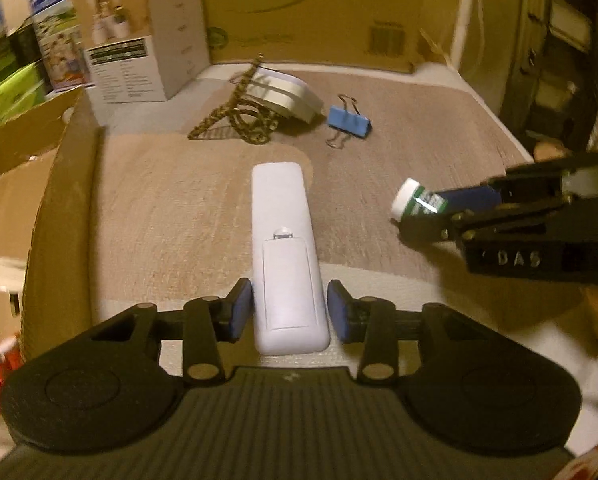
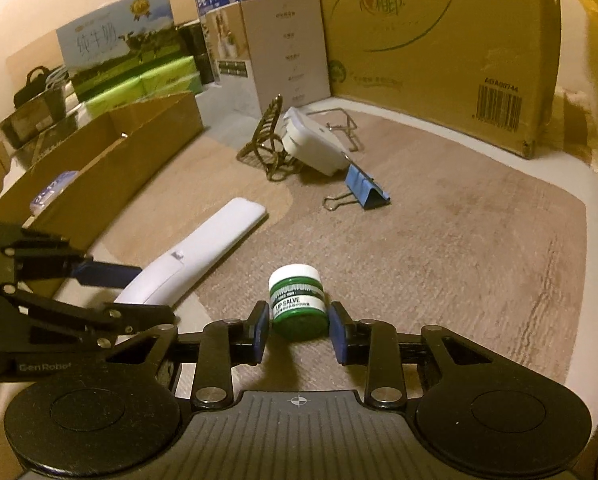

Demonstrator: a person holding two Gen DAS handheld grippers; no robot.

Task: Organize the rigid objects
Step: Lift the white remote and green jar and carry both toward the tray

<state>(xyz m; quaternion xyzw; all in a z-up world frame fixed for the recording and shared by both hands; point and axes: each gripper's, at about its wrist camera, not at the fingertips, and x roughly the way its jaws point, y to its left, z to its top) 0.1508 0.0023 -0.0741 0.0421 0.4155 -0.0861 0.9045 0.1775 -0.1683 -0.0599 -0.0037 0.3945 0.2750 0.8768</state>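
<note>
A long white remote lies back side up along the left wrist view, its near end between the blue pads of my left gripper, which is shut on it. From the right wrist view, the left gripper clamps that remote at the lower left. A small green lip salve jar with a white lid sits between the pads of my right gripper, shut on it. In the left wrist view, the right gripper holds the jar tilted sideways above the mat.
On the brown mat lie a blue binder clip, a white plug-like device and a brass wire stand. An open cardboard box stands at the left. Large cartons wall the back.
</note>
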